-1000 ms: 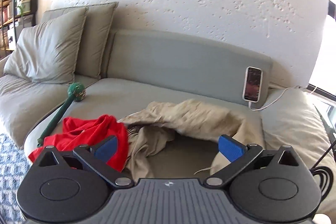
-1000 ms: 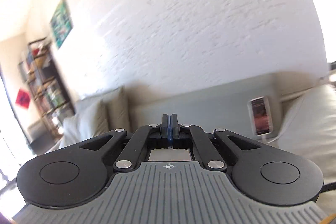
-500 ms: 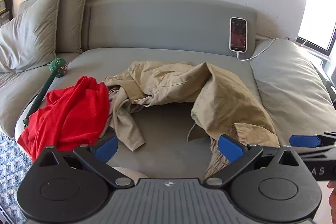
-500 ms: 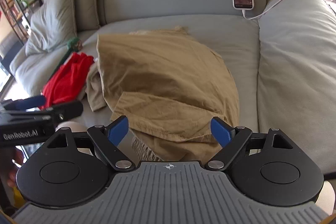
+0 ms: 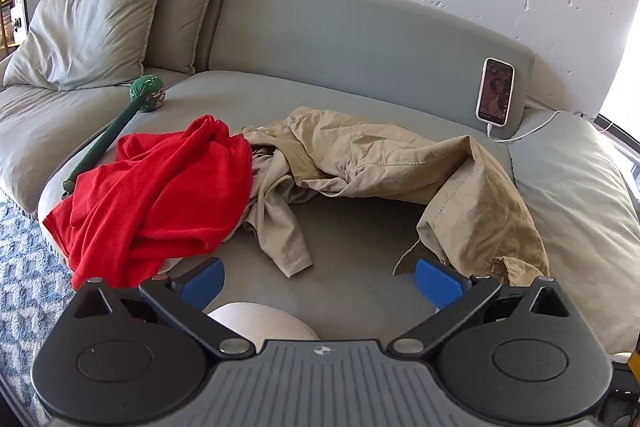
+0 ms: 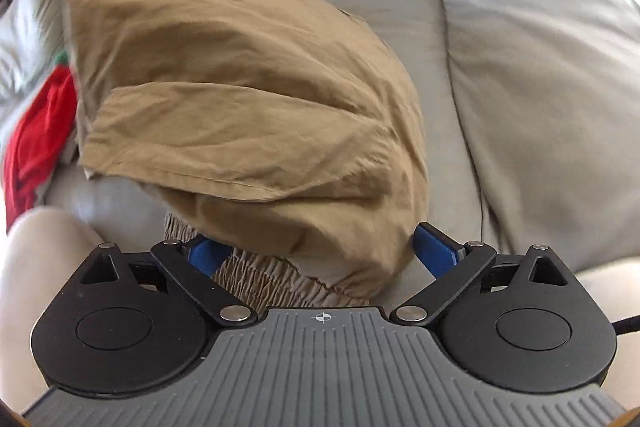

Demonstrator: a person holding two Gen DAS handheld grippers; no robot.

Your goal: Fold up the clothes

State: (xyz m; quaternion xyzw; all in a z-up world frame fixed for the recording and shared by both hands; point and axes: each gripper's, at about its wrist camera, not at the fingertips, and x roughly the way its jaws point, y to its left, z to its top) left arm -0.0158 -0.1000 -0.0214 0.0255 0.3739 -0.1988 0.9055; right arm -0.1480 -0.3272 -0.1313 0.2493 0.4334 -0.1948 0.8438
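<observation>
Right hand-held gripper (image 6: 324, 253), jaws opening around the khaki trousers' (image 6: 248, 99) gathered waistband beside the red garment (image 5: 156, 187) on the sofa (image 5: 360, 39), left hand-held gripper (image 5: 320, 283) spread empty, and a shallow bite risks snagging one layer only.

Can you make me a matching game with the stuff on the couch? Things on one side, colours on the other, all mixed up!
Things:
1. shirt
2. trousers
3. stick with a ball end
4. phone case

Colours:
A. green
B. white
C. red
D. tan

Pairs: 1-C, 2-D, 3-A, 4-B
</observation>
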